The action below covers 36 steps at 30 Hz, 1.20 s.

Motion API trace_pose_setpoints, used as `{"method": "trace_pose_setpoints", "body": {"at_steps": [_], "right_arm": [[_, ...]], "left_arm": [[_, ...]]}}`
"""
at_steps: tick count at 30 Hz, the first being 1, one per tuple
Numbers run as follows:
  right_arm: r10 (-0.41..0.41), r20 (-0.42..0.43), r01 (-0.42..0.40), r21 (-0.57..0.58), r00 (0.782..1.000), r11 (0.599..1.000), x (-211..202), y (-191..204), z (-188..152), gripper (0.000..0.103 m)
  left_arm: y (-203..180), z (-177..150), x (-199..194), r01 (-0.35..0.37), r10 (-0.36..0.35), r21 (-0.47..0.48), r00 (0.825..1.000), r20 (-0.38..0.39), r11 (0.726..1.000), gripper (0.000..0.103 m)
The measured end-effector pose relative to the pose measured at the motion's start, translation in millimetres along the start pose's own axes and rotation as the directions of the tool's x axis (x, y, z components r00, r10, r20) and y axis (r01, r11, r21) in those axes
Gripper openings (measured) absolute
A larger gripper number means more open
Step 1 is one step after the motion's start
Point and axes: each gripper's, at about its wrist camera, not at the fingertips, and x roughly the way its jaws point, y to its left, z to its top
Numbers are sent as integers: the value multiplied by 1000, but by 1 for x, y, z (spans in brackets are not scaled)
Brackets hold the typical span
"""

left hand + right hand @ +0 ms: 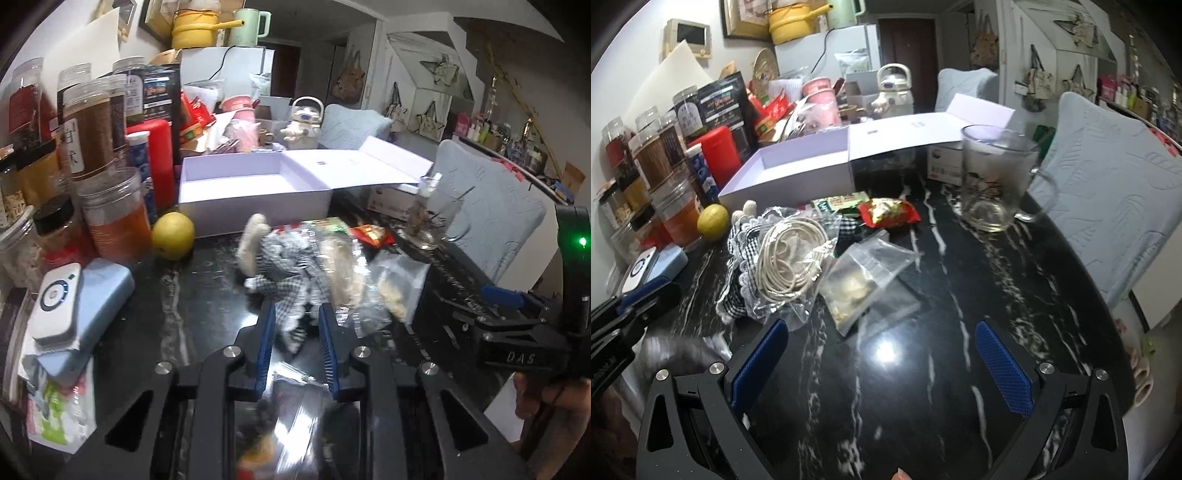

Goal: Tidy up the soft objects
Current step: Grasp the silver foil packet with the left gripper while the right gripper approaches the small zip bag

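A soft toy in black-and-white checked cloth (284, 266) with a beige plush head lies on the black marble table (192, 295); it also shows in the right wrist view (738, 254). My left gripper (295, 325) is closed narrowly around a trailing end of that checked cloth. A clear bag of coiled cream cord (790, 254) lies on the toy, a small zip bag (864, 280) beside it. An open white box (255, 188) stands behind. My right gripper (882, 354) is wide open and empty over bare table.
Jars (88, 133), a red canister (155, 155), a yellow fruit (173, 236) and a white device on a blue case (59, 302) crowd the left. A glass mug (993, 177), snack packets (890, 214) and blue-cushioned chairs (1115, 206) are to the right.
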Motion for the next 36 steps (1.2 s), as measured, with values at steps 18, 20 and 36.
{"method": "trace_pose_setpoints", "body": {"at_steps": [18, 20, 36], "right_arm": [[34, -22, -36, -119, 999, 992, 1, 32, 13, 103], [41, -27, -45, -131, 999, 990, -2, 33, 10, 103], [42, -101, -56, -141, 994, 988, 18, 27, -3, 103]], "left_arm": [[8, -14, -11, 21, -17, 27, 986, -164, 999, 89], [6, -15, -14, 17, -9, 48, 987, -161, 999, 90], [6, -47, 35, 33, -13, 56, 947, -321, 998, 90]]}}
